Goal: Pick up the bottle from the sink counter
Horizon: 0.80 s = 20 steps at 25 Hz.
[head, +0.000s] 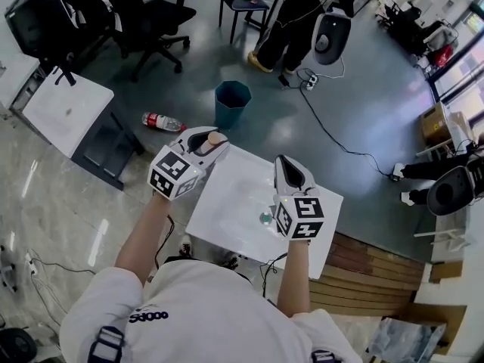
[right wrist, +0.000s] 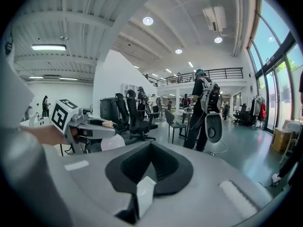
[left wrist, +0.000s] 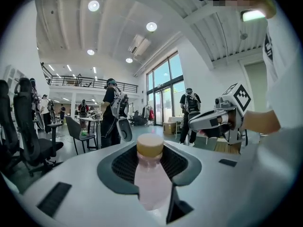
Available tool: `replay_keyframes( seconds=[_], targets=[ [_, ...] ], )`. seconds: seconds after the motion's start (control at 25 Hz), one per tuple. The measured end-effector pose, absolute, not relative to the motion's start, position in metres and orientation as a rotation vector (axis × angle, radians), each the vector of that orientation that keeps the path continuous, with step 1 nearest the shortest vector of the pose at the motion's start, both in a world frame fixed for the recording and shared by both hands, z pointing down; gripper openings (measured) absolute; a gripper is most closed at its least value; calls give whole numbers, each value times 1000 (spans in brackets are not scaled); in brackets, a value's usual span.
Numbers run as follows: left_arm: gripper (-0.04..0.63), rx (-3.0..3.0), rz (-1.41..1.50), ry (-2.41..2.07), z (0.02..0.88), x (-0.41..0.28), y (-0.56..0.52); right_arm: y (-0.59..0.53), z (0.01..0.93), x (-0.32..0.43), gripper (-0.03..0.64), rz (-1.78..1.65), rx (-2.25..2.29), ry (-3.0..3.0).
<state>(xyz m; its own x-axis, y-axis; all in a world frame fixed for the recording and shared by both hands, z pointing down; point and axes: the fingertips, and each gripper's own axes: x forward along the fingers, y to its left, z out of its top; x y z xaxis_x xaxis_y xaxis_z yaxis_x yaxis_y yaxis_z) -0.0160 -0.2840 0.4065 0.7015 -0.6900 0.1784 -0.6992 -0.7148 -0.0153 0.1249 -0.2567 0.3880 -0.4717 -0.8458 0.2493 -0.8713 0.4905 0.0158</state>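
A pale pink bottle (left wrist: 150,181) with a tan cap (head: 215,138) stands upright between the jaws of my left gripper (left wrist: 149,151), which is shut on its neck and shoulder. In the head view the left gripper (head: 203,144) holds it in the air, over the far left corner of the white sink counter (head: 231,195). My right gripper (head: 293,178) hovers over the counter's right side, jaws together with nothing in them (right wrist: 150,161). The right gripper view also catches the left gripper (right wrist: 92,126) and the bottle's body (right wrist: 112,142).
A drain (head: 265,218) sits in the basin near the right gripper. On the floor beyond the counter are a teal bin (head: 231,103) and a lying bottle (head: 162,122). A white table (head: 64,108) is at the left, with office chairs, cables and a person further off.
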Motion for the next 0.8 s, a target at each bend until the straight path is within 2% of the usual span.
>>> replay_keyframes(
  seconds=[0.8],
  targets=[
    [135,2899,200,-1295,337,-56,-249,-246,330,84,11,-24,1332,-2658]
  ],
)
